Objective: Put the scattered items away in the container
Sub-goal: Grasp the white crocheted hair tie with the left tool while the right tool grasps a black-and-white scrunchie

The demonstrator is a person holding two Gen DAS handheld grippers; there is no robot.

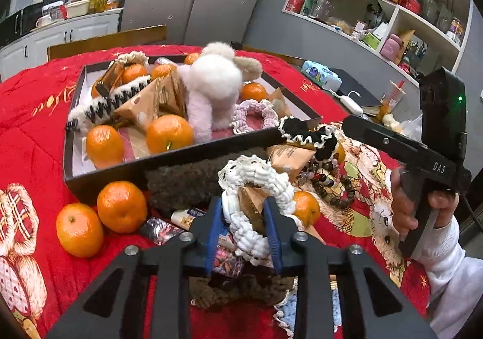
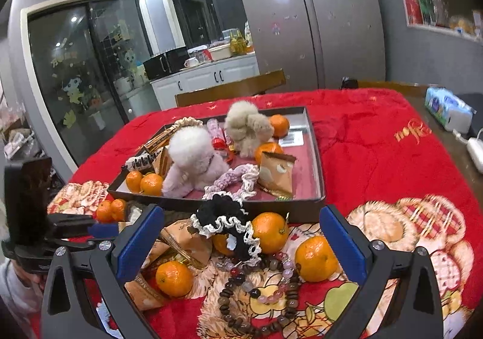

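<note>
A dark shallow box (image 1: 169, 162) (image 2: 305, 206) on the red cloth holds oranges, fluffy toys, scrunchies and snack packets. My left gripper (image 1: 246, 218) is shut on a white crocheted scrunchie (image 1: 256, 188), held just in front of the box's near wall. My right gripper (image 2: 241, 236) is open above scattered items: a black-and-white scrunchie (image 2: 226, 224) (image 1: 305, 133), oranges (image 2: 270, 231), bead bracelets (image 2: 262, 287) and brown packets (image 2: 187, 240). The right gripper body also shows in the left wrist view (image 1: 422, 154).
Two oranges (image 1: 99, 218) lie left of the left gripper, with a dark fuzzy item (image 1: 184, 185) and small wrappers (image 1: 187, 218) beside it. A tissue pack (image 2: 446, 111) and white charger (image 2: 477, 148) sit at the table's right edge. A chair back (image 2: 229, 88) stands behind.
</note>
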